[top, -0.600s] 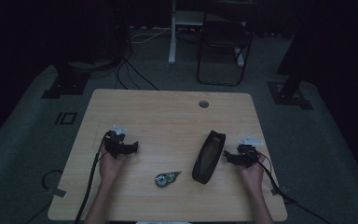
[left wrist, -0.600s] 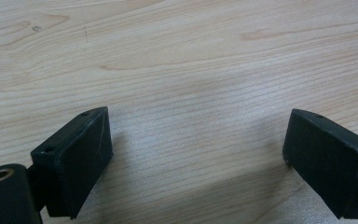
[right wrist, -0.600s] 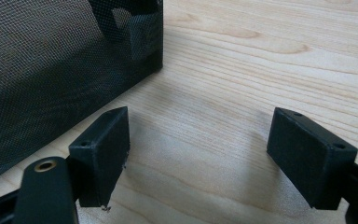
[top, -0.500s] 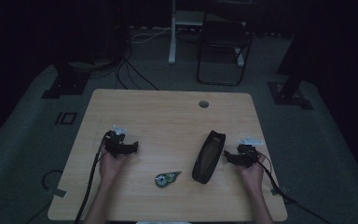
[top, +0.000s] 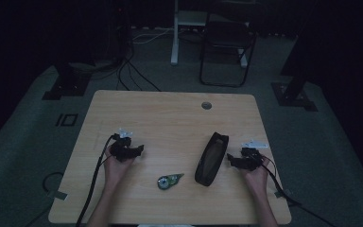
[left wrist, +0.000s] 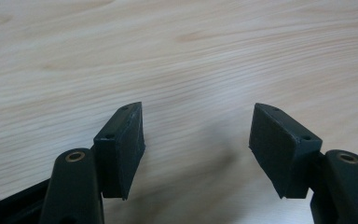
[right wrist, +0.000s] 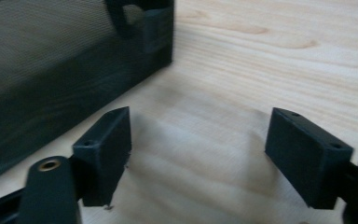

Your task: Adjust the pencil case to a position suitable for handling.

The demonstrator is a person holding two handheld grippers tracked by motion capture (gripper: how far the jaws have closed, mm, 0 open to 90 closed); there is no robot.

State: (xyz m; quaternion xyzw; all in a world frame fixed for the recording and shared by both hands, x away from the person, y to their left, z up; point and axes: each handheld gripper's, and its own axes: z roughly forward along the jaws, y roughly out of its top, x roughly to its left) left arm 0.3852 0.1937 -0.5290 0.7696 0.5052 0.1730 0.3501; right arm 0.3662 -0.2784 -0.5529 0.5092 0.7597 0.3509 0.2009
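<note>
The counter [top: 170, 118] carries a black mesh case [top: 211, 158] toward its right side and a small tape dispenser [top: 169, 180] near the front middle. The right gripper [top: 230, 160] rests just beside the case, jaws spread with nothing between them; in its own view the case's mesh wall [right wrist: 51, 65] stands close to the left jaw. The left gripper [top: 139, 149] sits well apart from both things, also spread and empty over bare wood [left wrist: 196, 70].

The likeliest slip, as I judge it: the case is long and looks soft, so a jaw nudging its side could push or roll it rather than catch it, and it could slide into the dispenser. The dispenser is small and smooth, so a pinch off its middle could flick it away.

The room is dim. From above, the inside of the case is too dark to read, and the dispenser's detail is hard to make out.
</note>
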